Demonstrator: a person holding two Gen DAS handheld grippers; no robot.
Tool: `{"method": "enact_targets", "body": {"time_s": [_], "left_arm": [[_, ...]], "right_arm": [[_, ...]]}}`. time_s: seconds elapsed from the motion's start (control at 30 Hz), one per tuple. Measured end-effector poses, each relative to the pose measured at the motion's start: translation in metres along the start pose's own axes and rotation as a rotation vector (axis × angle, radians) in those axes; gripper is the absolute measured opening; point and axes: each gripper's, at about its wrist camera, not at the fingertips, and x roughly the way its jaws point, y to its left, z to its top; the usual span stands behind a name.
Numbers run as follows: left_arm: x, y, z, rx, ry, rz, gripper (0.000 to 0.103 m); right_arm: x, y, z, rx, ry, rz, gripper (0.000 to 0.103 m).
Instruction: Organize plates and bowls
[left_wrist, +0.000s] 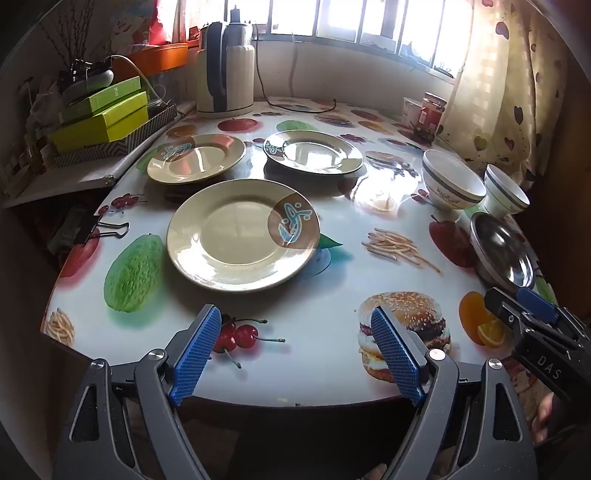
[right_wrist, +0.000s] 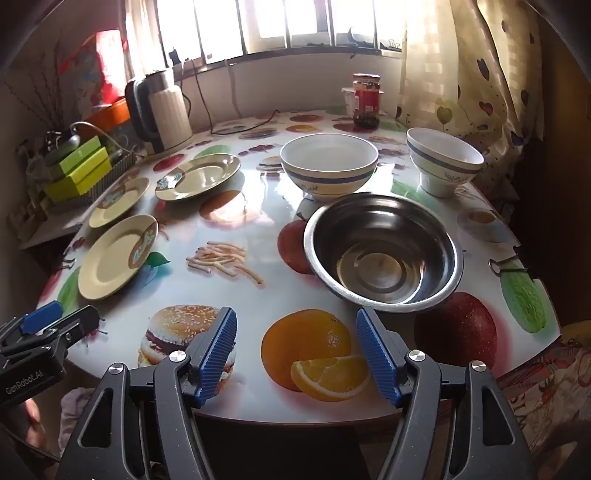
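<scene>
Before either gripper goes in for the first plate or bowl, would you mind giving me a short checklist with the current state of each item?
1. Left gripper open and empty: ok.
2. Right gripper open and empty: ok.
3. Nearest plate lies flat with nothing on it, directly ahead of the left gripper: ok.
4. Steel bowl upright and empty, just ahead of the right gripper: ok.
5. Two ceramic bowls, the wide one and the narrow one, stand apart and unstacked: ok.
6. Rim clearance for gripping the plate off the table: cannot tell.
</scene>
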Motion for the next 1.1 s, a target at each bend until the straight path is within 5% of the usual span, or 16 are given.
{"method": "enact_targets", "body": {"time_s": [1.1], "left_arm": [[-0.006,0.005,0.012,-0.004,-0.024,0.047,0.084]], "right_arm": [[-0.004,0.009,0.022,-0.022,-0.049,0.034,0.072]]}}
